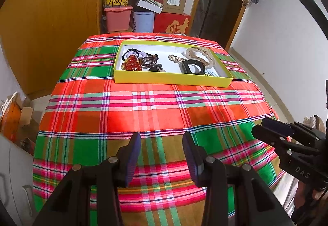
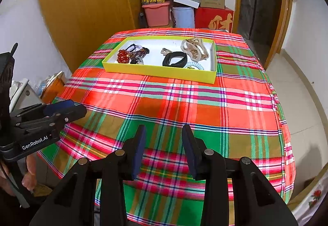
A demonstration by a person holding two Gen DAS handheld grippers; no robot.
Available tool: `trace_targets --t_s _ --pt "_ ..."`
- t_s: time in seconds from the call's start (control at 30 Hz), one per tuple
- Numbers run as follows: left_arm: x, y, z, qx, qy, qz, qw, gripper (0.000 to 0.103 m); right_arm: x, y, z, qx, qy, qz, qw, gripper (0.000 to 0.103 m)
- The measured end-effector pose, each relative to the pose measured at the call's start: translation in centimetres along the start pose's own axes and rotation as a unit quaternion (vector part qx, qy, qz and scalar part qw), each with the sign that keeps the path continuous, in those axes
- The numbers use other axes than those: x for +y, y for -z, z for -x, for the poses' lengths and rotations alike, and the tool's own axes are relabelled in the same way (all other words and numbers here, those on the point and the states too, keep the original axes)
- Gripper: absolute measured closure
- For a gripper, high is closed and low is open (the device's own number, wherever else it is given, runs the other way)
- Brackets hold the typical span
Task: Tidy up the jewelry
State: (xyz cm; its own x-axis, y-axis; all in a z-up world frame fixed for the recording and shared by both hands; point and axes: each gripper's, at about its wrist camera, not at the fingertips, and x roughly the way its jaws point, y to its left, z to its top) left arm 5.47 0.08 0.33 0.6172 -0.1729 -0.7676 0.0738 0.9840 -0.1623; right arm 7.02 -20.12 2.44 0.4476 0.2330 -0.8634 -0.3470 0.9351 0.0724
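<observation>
A yellow tray with a white floor sits at the far end of the plaid-covered table. Inside lie a red bead bracelet, dark hair ties, a black band, a gold clip and beige hair claws. My left gripper hovers over the near table edge, open and empty. My right gripper does the same, open with nothing between its fingers. Each gripper shows in the other's view, at the side.
A wooden wardrobe stands at the left. Boxes, a pink bin and a pale blue bucket are stacked behind the table. A door stands at the right. A hand holds the left gripper's handle.
</observation>
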Motion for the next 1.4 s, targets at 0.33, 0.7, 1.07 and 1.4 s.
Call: trace_targets --t_s 0.33,0.7,1.07,1.4 --pt "-0.18 0.08 0.07 -0.003 -0.004 -0.002 1.0 0.061 -0.03 0.0 0.0 -0.001 0.001 0.001 1.0 0.066" --pt "-0.27 0.07 0.0 -0.001 -0.004 -0.006 1.0 0.061 -0.07 0.04 -0.06 0.0 0.002 0.001 1.0 0.066" --pt "-0.52 0.15 -0.14 0.001 -0.011 -0.01 0.9999 0.061 -0.16 0.04 -0.03 -0.001 0.002 0.002 1.0 0.066" --pt "-1.0 0.26 -0.55 0.006 -0.023 -0.019 0.9995 0.061 -0.12 0.04 -0.05 -0.001 0.004 0.002 1.0 0.066"
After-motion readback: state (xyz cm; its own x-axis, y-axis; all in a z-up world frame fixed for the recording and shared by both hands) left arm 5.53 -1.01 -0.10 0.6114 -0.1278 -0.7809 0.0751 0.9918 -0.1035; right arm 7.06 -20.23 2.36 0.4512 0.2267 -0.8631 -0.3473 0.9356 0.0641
